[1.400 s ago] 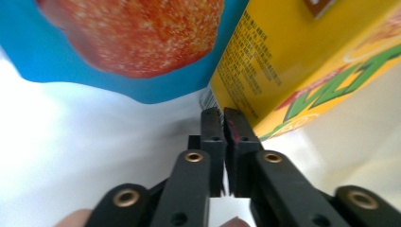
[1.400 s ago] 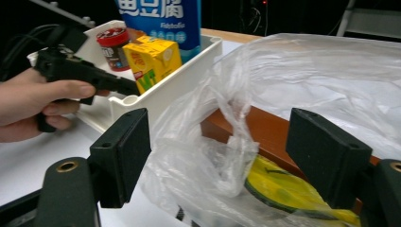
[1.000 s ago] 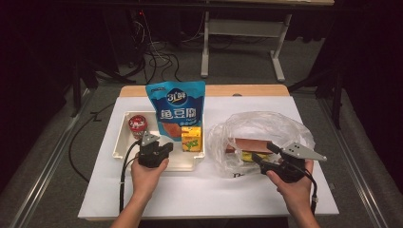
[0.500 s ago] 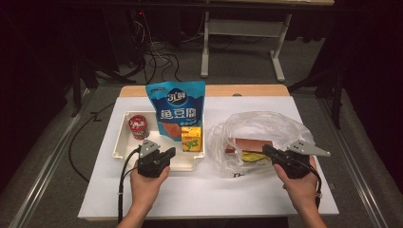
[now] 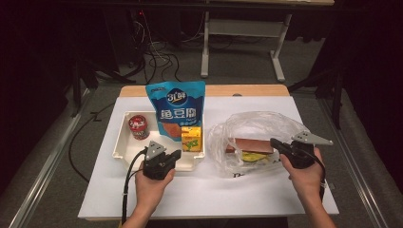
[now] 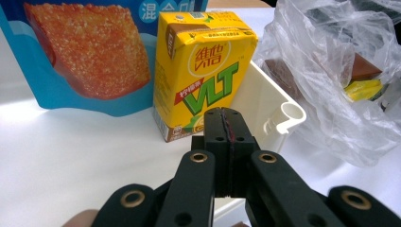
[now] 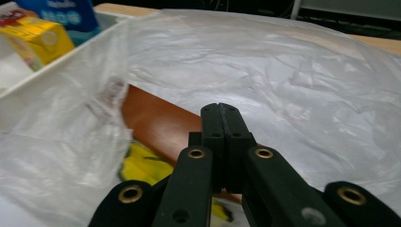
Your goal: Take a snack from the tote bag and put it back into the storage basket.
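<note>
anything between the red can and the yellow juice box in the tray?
Yes: the blue snack pouch stands between the red can and juice box, seen in the high view.

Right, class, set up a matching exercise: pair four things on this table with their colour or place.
Things:
1. snack pouch
2. drink carton
3. can
4. plastic bag

Descriptions:
A. clear, lying right of the tray
B. red, in the tray's left end
C. yellow, beside the pouch
D. blue, standing upright in the tray

Pairs: 1-D, 2-C, 3-B, 4-A

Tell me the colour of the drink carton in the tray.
Yellow with green letters; the drink carton shows best in the left gripper view.
</note>
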`<move>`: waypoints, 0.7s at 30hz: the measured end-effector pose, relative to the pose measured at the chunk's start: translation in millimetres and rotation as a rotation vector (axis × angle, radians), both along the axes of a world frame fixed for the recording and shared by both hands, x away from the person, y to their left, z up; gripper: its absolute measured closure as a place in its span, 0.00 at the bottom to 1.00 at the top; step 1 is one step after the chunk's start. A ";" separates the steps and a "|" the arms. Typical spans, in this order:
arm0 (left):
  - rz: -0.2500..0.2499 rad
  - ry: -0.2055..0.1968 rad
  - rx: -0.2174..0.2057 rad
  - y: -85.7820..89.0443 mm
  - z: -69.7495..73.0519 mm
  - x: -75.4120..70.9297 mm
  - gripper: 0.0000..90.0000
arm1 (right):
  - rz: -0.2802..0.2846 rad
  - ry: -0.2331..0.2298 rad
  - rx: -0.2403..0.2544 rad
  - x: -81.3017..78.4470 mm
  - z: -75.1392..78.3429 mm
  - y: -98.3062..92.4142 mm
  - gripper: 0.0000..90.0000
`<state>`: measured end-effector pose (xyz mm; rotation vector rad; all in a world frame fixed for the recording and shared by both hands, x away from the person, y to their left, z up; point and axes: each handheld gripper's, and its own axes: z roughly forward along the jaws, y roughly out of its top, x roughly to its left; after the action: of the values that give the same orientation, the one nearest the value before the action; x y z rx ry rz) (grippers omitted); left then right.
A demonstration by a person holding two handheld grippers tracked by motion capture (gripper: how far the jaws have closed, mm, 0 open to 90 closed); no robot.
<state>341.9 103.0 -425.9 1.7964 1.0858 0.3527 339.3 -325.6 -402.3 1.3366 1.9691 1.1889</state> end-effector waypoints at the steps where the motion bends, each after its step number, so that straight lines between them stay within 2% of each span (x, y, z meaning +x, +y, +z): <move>1: -0.001 0.000 0.001 -0.2 -0.5 0.1 1.00 | -0.003 0.003 -0.002 2.7 -0.9 -1.8 1.00; 8: -0.004 0.006 0.004 0.0 -3.2 0.9 1.00 | -0.032 0.059 -0.046 28.2 -13.6 -9.7 1.00; 12: -0.007 0.013 0.006 0.4 -4.8 1.4 1.00 | -0.040 0.070 -0.061 39.5 -20.9 -12.3 1.00; 18: -0.014 0.017 0.009 -0.5 -6.4 1.3 1.00 | -0.033 0.101 -0.081 46.7 -28.7 -11.5 1.00; 21: -0.015 0.016 0.009 -0.4 -6.4 1.3 1.00 | -0.027 0.100 -0.082 46.2 -30.4 -12.2 1.00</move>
<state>343.3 102.6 -432.2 1.8168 1.0832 0.3350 385.5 -337.8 -432.7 1.4007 2.0390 1.0361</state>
